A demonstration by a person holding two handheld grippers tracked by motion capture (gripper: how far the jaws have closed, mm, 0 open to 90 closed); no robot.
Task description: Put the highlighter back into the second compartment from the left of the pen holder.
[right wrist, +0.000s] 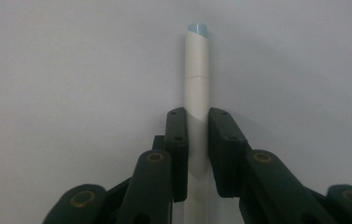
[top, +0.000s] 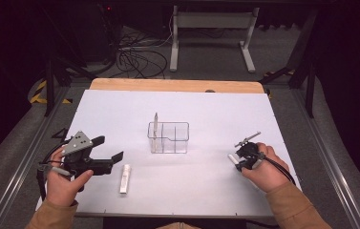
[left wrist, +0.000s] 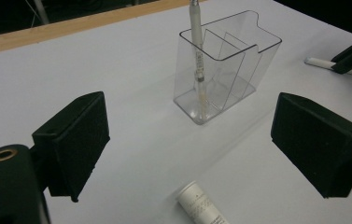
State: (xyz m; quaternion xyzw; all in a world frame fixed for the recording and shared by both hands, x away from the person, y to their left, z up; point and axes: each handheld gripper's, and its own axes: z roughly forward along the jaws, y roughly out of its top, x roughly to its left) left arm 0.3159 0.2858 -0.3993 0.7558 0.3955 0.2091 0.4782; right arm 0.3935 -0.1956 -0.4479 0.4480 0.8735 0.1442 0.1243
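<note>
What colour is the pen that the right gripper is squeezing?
The pen is white with a pale blue end, clearest in the right gripper view, between the right gripper jaws.

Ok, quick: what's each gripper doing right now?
Left gripper: open, holding nothing.
Right gripper: shut on the slim white marker pen lying on the white table.

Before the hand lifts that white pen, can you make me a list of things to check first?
1. Right gripper fingers closed on the white pen: ok.
2. Pen sits straight between the fingers: ok.
3. Clear holder upright on the table: ok.
4. Empty compartment left in the holder beside the pen already standing in it: ok.
5. Left gripper open, away from the holder: ok.
6. Other white pen lying out of the way: ok.
</note>
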